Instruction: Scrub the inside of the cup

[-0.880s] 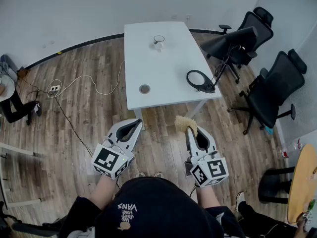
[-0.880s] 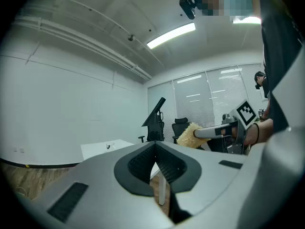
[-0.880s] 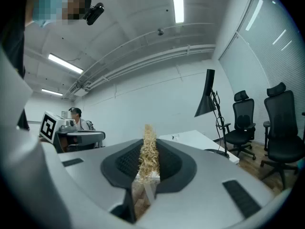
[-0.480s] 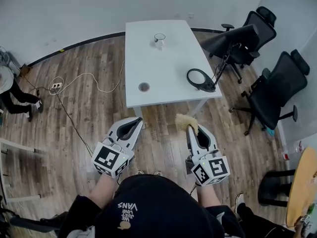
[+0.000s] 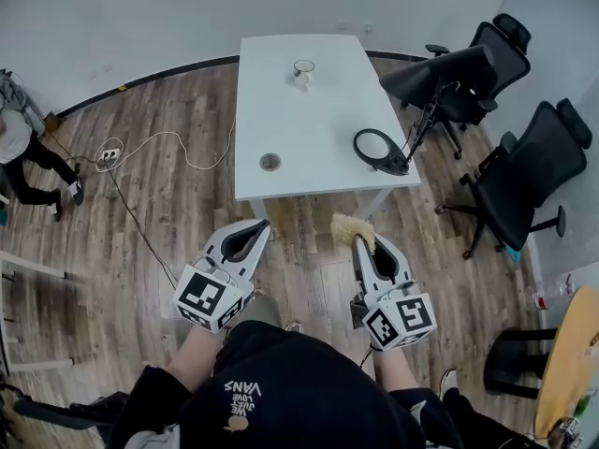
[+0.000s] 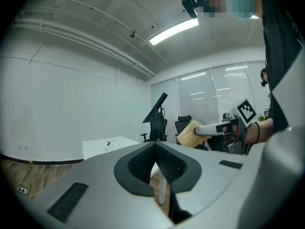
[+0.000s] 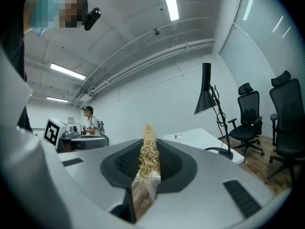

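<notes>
Little change since earlier: left gripper [image 5: 258,230] stayed closed, empty; right gripper [image 5: 361,247] kept gripping scrubber [image 5: 350,230]; cup [image 5: 301,69] remained on worktop [image 5: 314,138].

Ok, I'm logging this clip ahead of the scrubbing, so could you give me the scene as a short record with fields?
cup: glass cup on the far part of the white table, untouched
left gripper: jaws shut, empty
right gripper: jaws shut on a straw-coloured scrubber
position: both grippers over the floor, short of the table
also on table: ring lamp, small round disc
</notes>
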Available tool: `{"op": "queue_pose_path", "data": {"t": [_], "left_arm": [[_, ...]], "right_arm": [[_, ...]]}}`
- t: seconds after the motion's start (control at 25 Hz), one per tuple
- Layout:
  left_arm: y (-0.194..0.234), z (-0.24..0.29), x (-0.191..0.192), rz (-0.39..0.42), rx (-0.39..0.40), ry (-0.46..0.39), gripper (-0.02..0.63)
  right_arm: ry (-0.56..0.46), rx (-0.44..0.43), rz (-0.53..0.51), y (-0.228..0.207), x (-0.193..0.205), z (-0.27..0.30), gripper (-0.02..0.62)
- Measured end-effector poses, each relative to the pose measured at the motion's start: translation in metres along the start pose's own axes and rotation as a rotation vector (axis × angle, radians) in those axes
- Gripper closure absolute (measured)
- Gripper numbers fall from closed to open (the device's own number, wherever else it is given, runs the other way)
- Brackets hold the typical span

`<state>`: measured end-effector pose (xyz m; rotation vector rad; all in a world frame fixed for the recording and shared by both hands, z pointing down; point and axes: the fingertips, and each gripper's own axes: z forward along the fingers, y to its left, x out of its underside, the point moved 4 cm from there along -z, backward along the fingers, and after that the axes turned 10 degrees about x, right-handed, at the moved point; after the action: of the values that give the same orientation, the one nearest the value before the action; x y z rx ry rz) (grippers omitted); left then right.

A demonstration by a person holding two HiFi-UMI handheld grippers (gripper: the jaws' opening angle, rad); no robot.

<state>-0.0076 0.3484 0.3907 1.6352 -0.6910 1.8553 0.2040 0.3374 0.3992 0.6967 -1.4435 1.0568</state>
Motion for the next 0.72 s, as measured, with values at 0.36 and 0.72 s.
{"op": "queue_pose_path", "data": {"t": [0.36,0.72], "left_arm": [[0.043,0.028,0.002,-0.01,0.026,0.003,0.595],[0.115,0.054,-0.002,-0.013,0.076,0.0,0.595]], "right_arm": [[0.009,0.025,0.01,-0.006,0.0,0.038,0.522],[-0.006,0.079,0.015,0.0,-0.014,0.101,0.522]]}}
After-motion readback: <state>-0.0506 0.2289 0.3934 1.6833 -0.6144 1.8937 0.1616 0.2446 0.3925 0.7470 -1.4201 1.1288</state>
